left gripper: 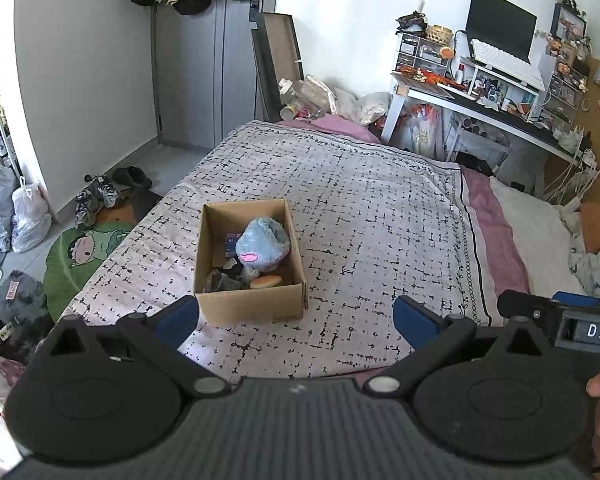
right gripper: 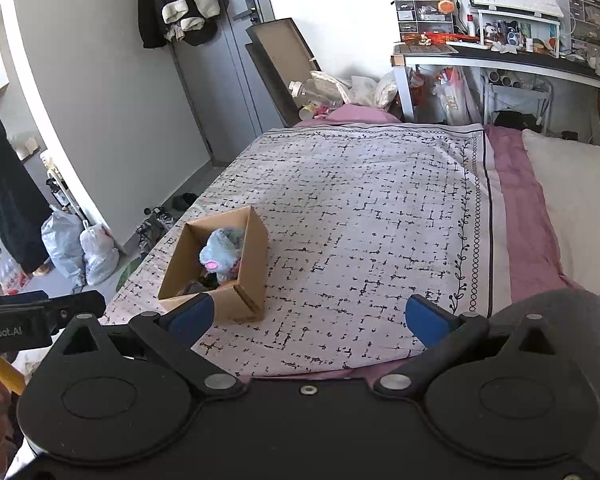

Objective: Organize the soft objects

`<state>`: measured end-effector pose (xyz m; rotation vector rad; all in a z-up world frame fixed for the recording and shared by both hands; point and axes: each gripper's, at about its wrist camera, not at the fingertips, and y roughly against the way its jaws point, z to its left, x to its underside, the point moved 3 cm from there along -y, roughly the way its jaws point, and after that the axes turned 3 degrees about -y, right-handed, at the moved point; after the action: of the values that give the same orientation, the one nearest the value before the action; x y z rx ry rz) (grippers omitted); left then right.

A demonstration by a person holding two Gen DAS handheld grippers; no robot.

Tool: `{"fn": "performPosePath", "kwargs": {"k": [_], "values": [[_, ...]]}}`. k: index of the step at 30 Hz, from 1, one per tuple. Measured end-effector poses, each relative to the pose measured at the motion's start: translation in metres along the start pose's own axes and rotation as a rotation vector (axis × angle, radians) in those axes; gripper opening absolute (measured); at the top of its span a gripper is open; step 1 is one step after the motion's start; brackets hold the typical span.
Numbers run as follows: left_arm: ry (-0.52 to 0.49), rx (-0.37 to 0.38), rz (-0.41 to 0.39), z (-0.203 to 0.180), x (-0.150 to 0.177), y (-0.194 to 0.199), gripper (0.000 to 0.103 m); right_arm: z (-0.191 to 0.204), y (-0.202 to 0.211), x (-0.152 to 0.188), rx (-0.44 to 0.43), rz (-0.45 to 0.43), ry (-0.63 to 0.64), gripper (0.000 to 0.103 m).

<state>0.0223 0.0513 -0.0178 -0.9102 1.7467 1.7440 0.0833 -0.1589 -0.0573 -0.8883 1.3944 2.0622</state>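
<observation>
An open cardboard box stands on the patterned bedspread. Inside it lie a blue plush toy with a pink patch, a small bun-shaped soft toy and some dark items. My left gripper is open and empty, just in front of the box. In the right wrist view the box sits at the left with the blue plush in it. My right gripper is open and empty, to the right of the box.
A cluttered desk stands past the bed's far right corner. A white pillow lies on the right. Shoes, plastic bags and a green mat lie on the floor left of the bed.
</observation>
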Motion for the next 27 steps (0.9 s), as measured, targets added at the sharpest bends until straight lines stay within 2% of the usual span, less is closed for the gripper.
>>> {"fn": "performPosePath", "kwargs": {"k": [27], "values": [[-0.005,-0.008,-0.011,0.0014,-0.0020,0.0042,0.103,0.0059,0.0041,-0.0034,0.037,-0.018,0.032,0.103]]}}
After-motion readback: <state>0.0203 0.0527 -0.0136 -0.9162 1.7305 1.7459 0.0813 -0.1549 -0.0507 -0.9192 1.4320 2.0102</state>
